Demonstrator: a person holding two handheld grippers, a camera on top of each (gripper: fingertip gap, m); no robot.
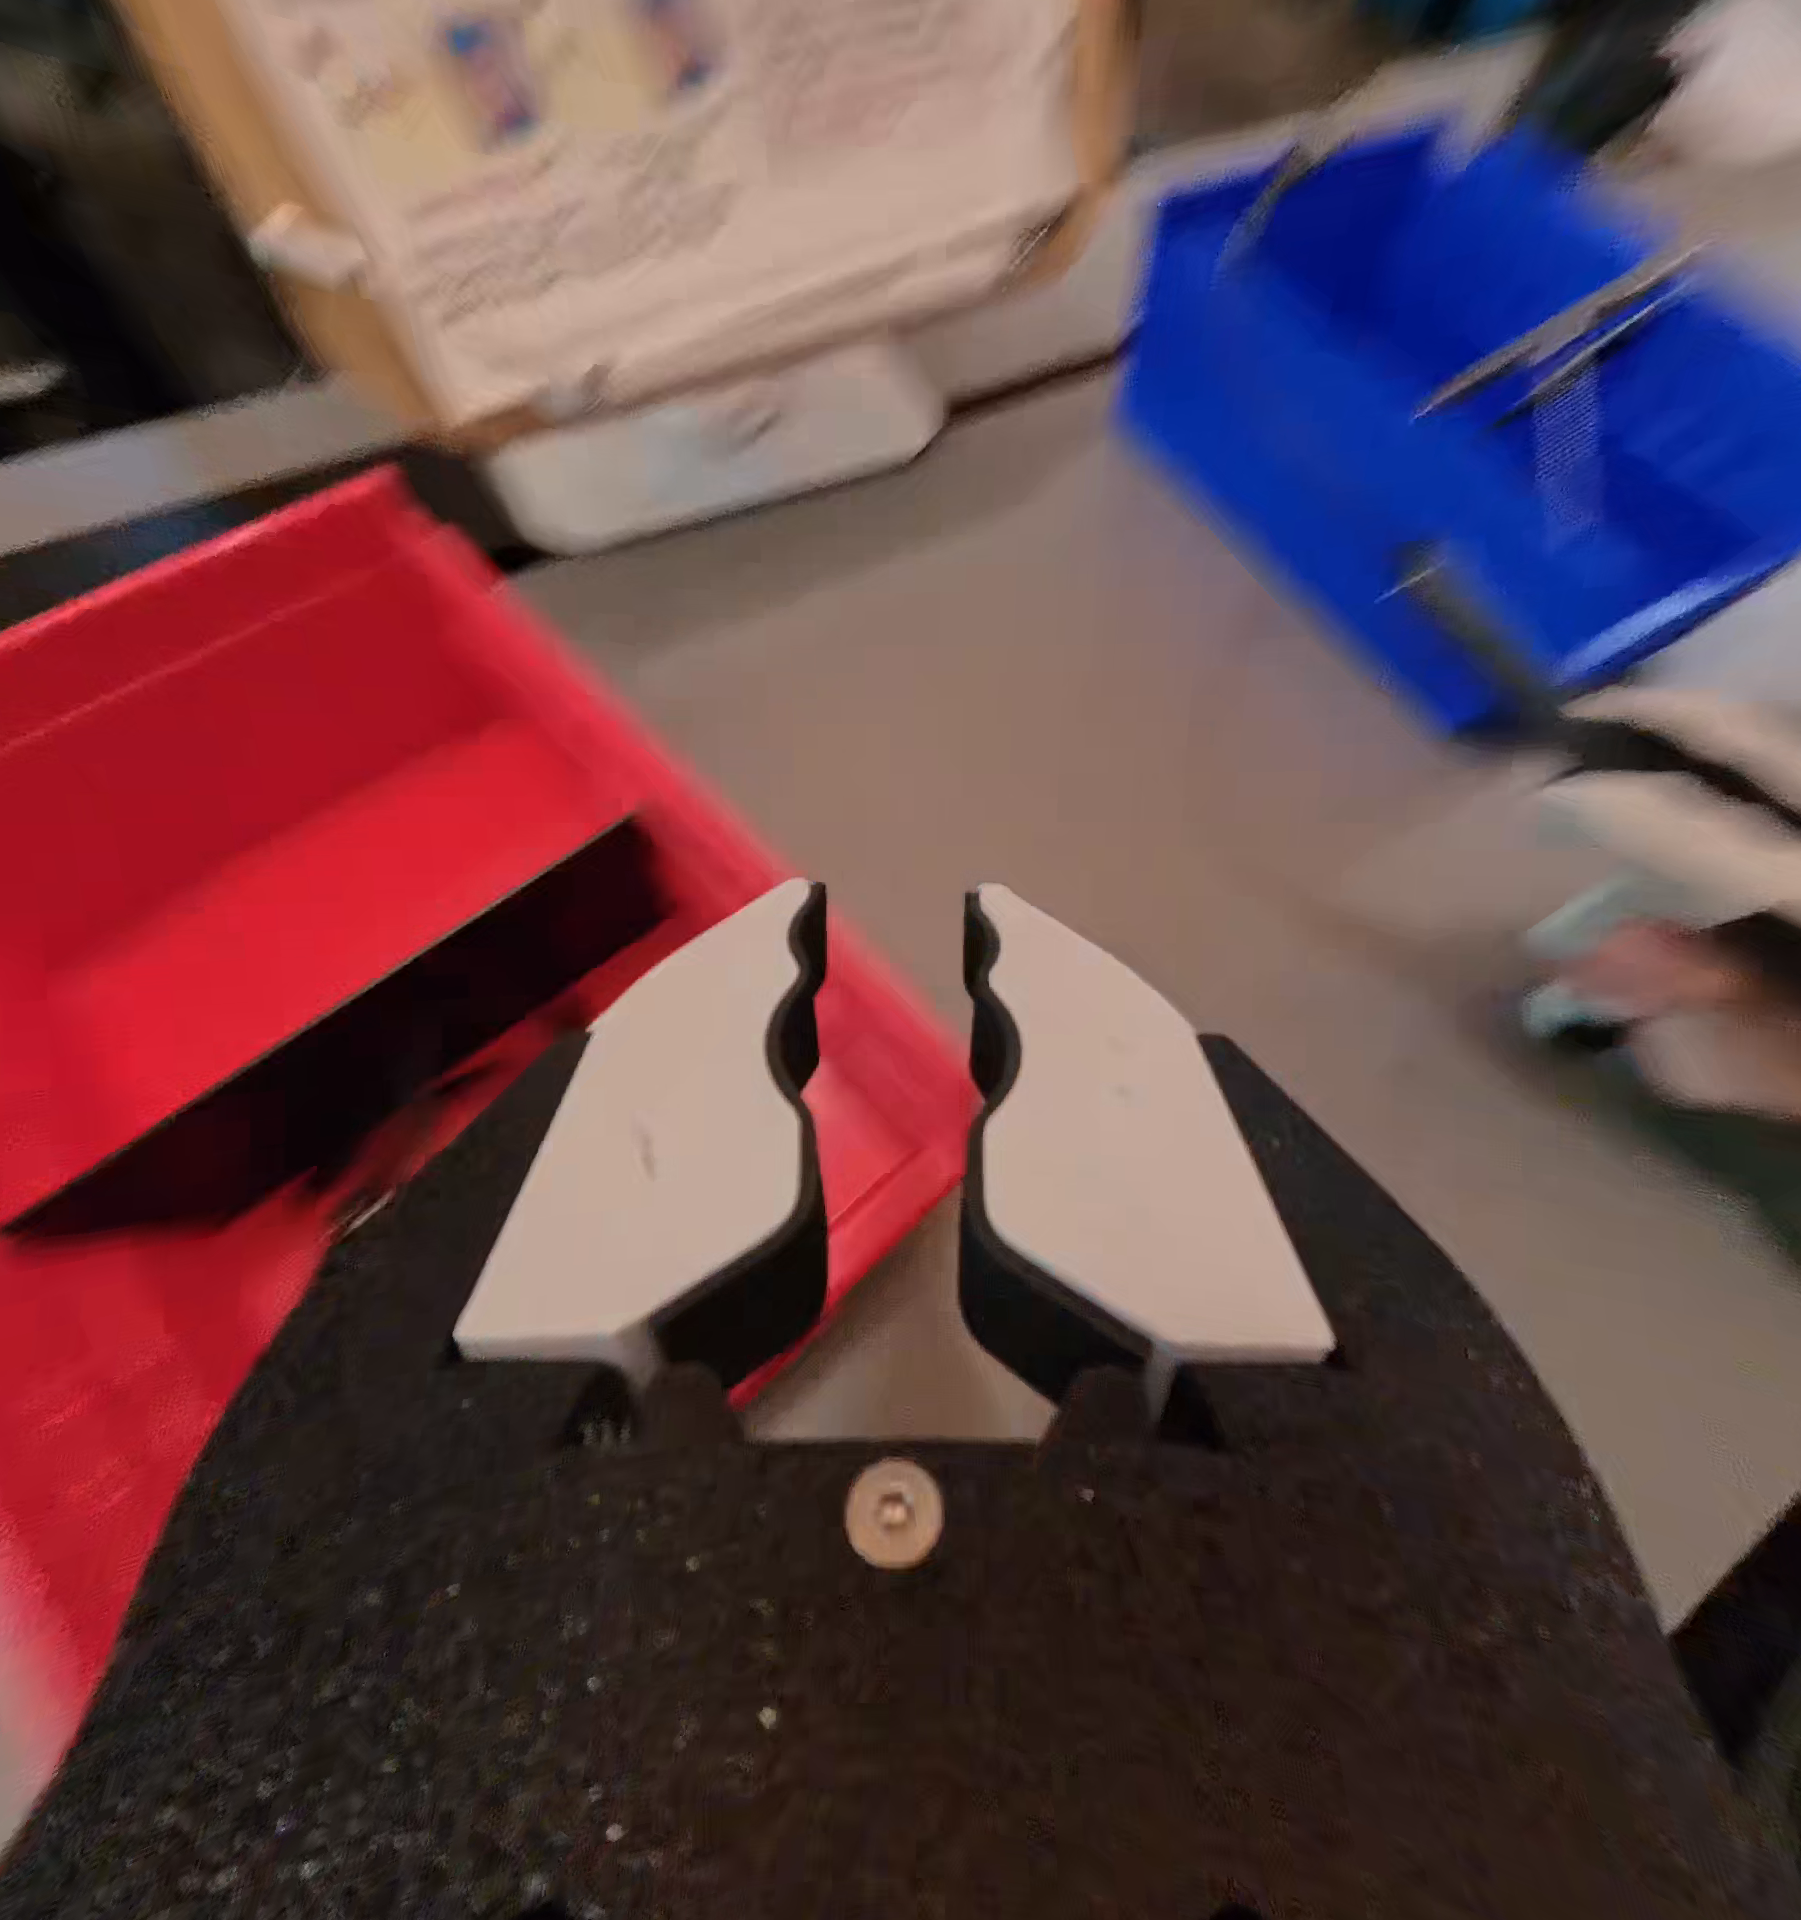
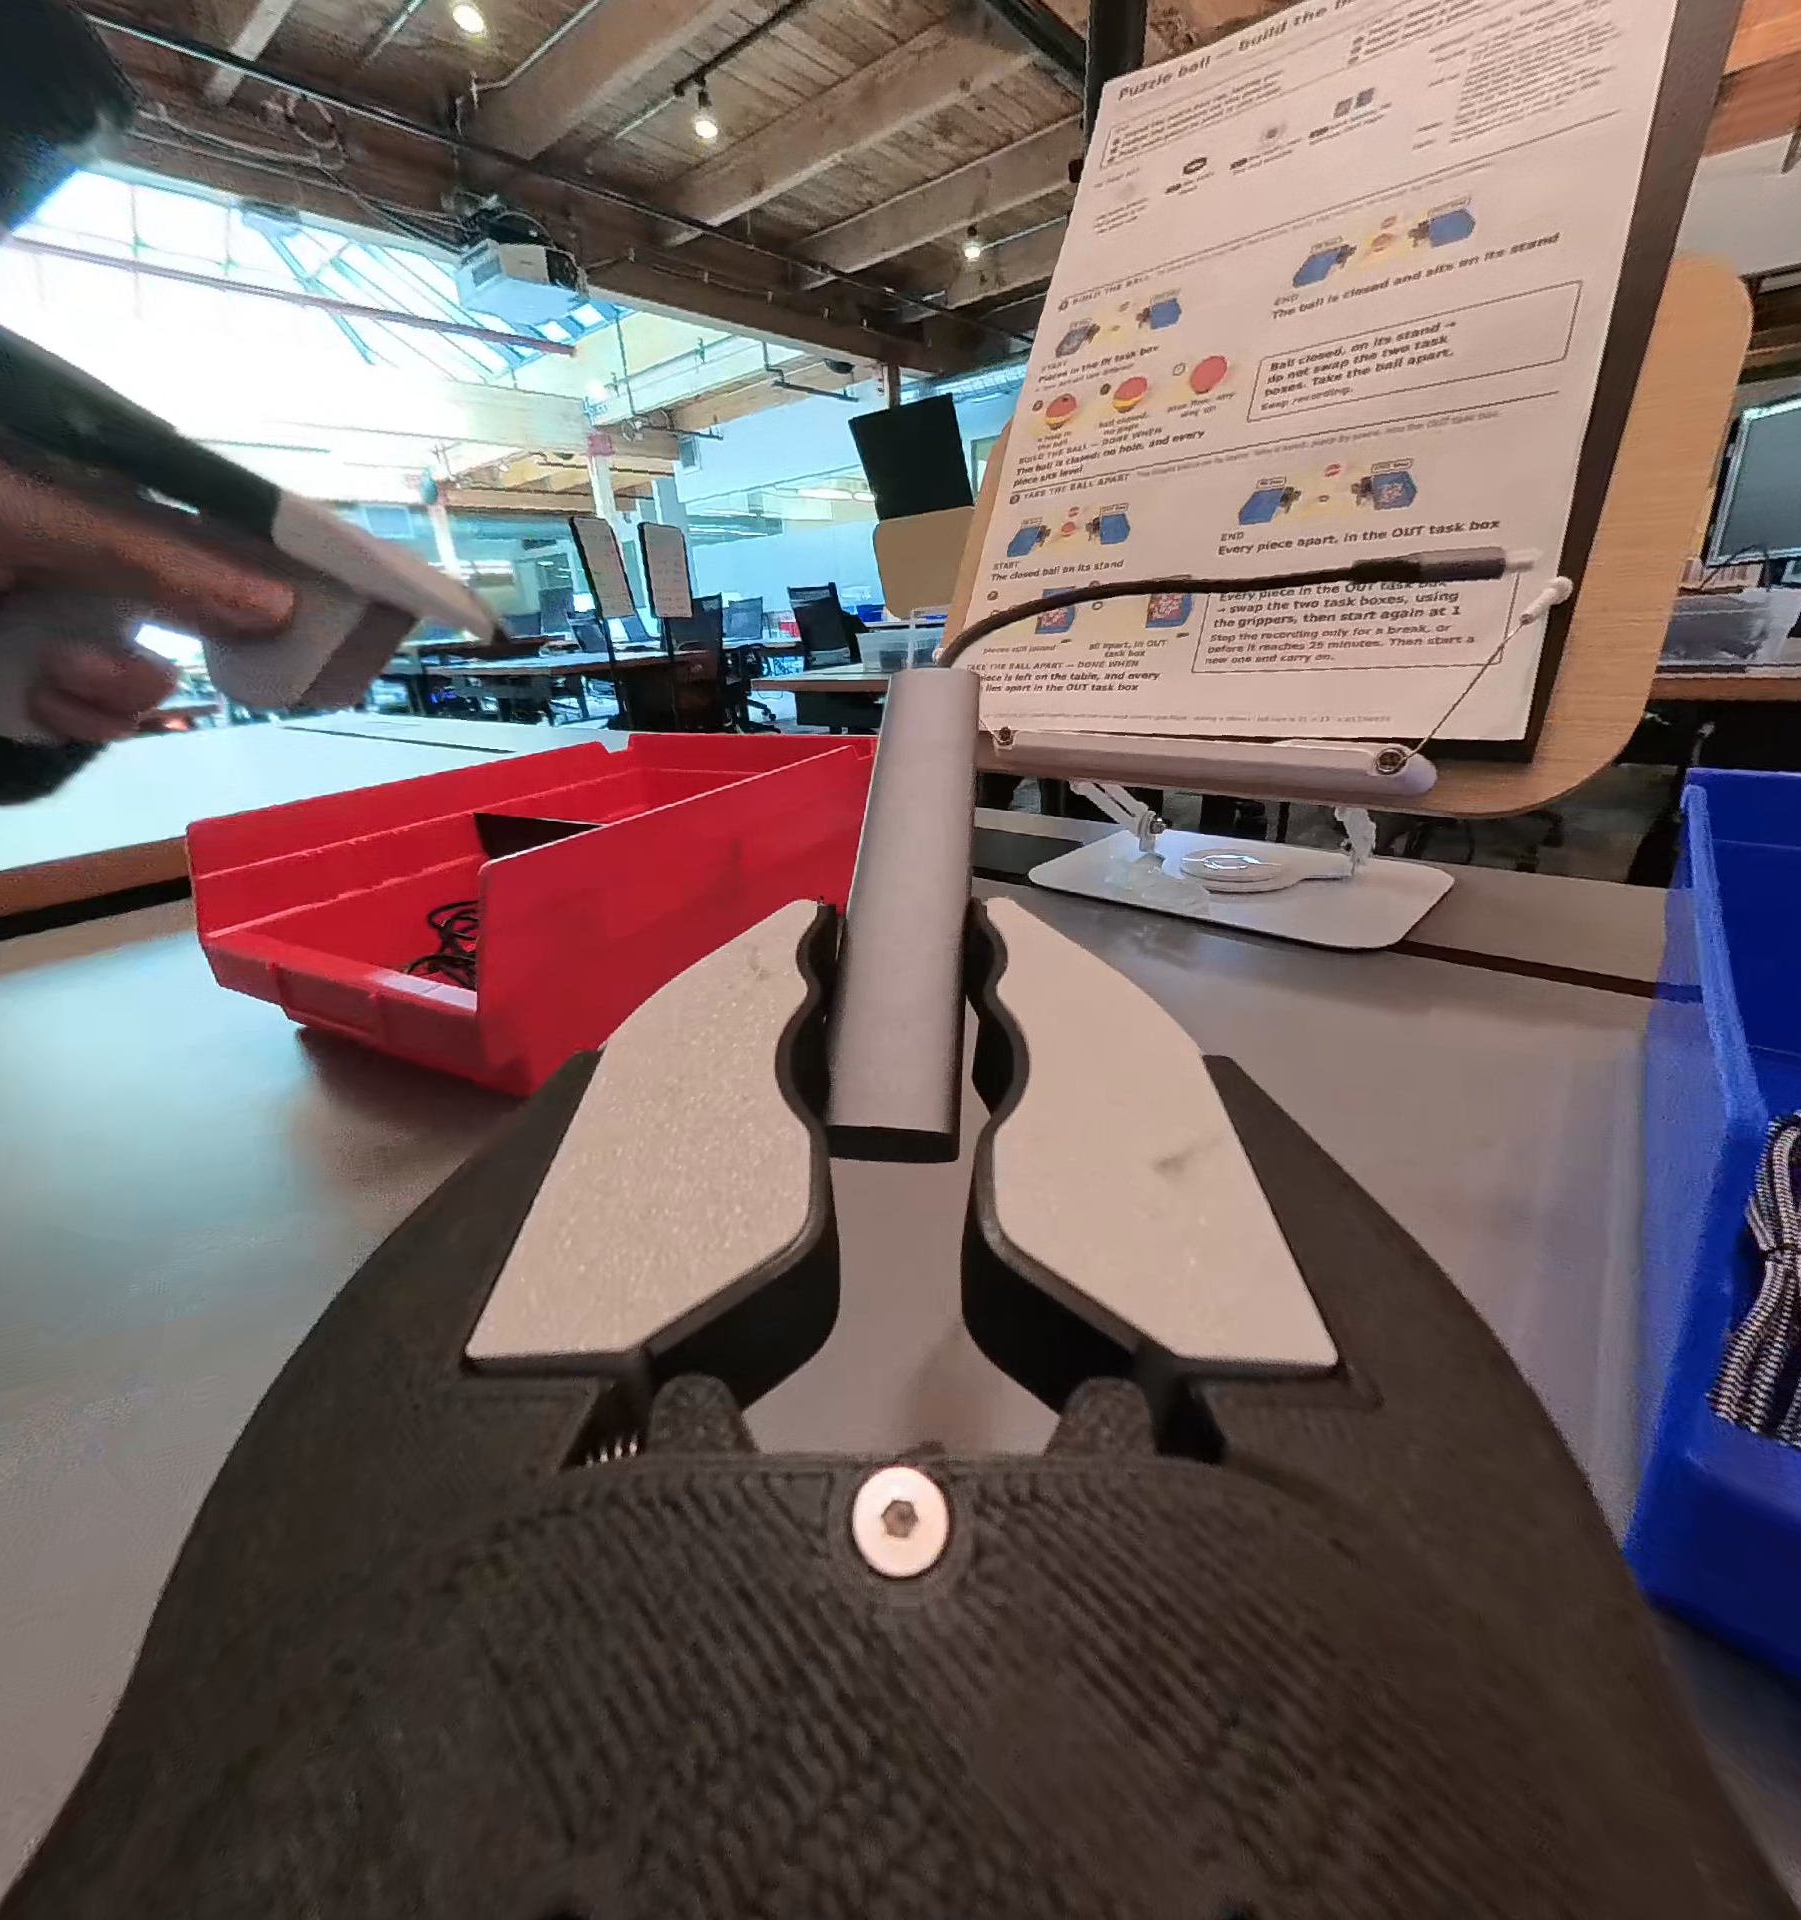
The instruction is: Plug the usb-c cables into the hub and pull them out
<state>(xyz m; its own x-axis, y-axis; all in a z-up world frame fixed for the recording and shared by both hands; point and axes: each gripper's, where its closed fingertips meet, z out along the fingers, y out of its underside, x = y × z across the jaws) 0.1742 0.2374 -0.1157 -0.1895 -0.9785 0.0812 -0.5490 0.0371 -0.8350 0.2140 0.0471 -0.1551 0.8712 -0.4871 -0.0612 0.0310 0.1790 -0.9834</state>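
Tongs on the right (image 2: 901,925) are clamped on the grey hub (image 2: 901,914), held upright above the table (image 2: 200,1195), its own short lead (image 2: 1187,592) arcing free; the left tongs (image 1: 896,914) stand apart and empty over the near corner of the red bin (image 1: 200,831). Nothing looks plugged in yet: a braided cable (image 2: 1800,1278) lies coiled in the blue bin (image 2: 1727,1507) at the table's right edge, so plugging and pulling both seem left.

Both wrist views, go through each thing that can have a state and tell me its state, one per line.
Left gripper: open, empty, above the red bin's edge.
Right gripper: shut on the hub.
Hub: held upright, its own black cable hanging free.
Red bin: holds a black cable.
Blue bin: holds a coiled braided cable.
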